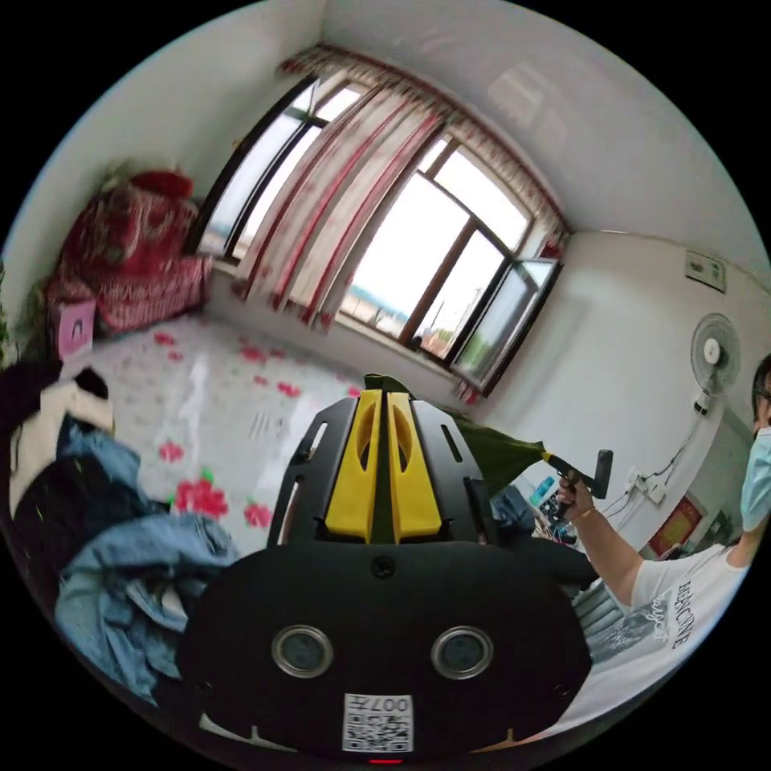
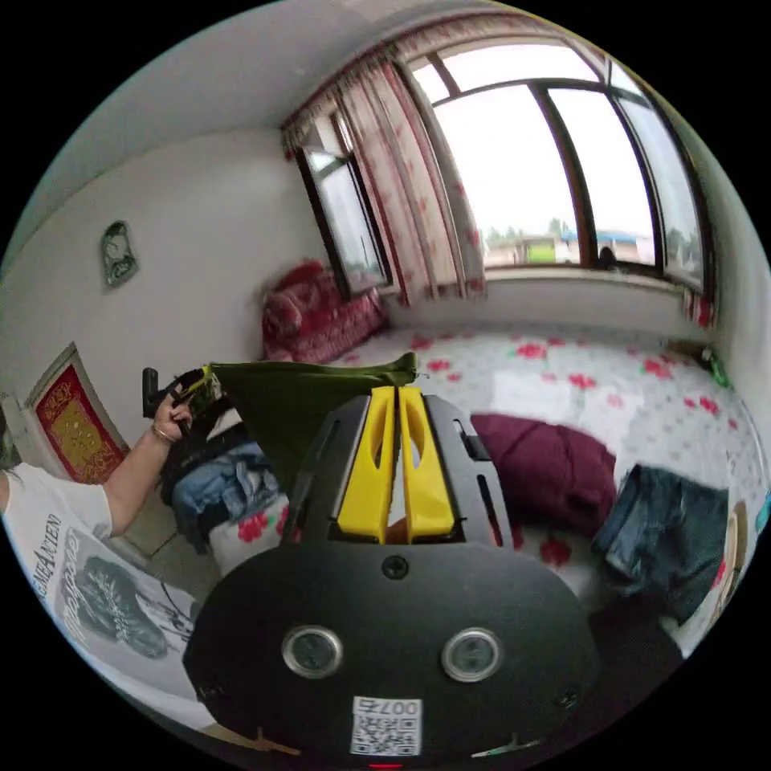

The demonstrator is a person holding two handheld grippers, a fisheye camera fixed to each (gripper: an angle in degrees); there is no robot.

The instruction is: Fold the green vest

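Right gripper view shows the dark green fabric vest (image 2: 297, 393) at frame centre, stretched in the air between the right gripper (image 2: 397, 391) and left gripper (image 2: 201, 384), both clamped on it; no fold yet made.

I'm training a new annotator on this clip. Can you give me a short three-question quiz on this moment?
1. True or false: the green vest lies flat on the bed.
2. What grips the vest's corners?
A. one tool
B. both tools
C. bare hands
3. What colour is the bundle on the bed beside the jeans?

Key:
1. False; it is held up, stretched in the air.
2. B; the left tool and the right tool each clamp a corner.
3. Dark purple.
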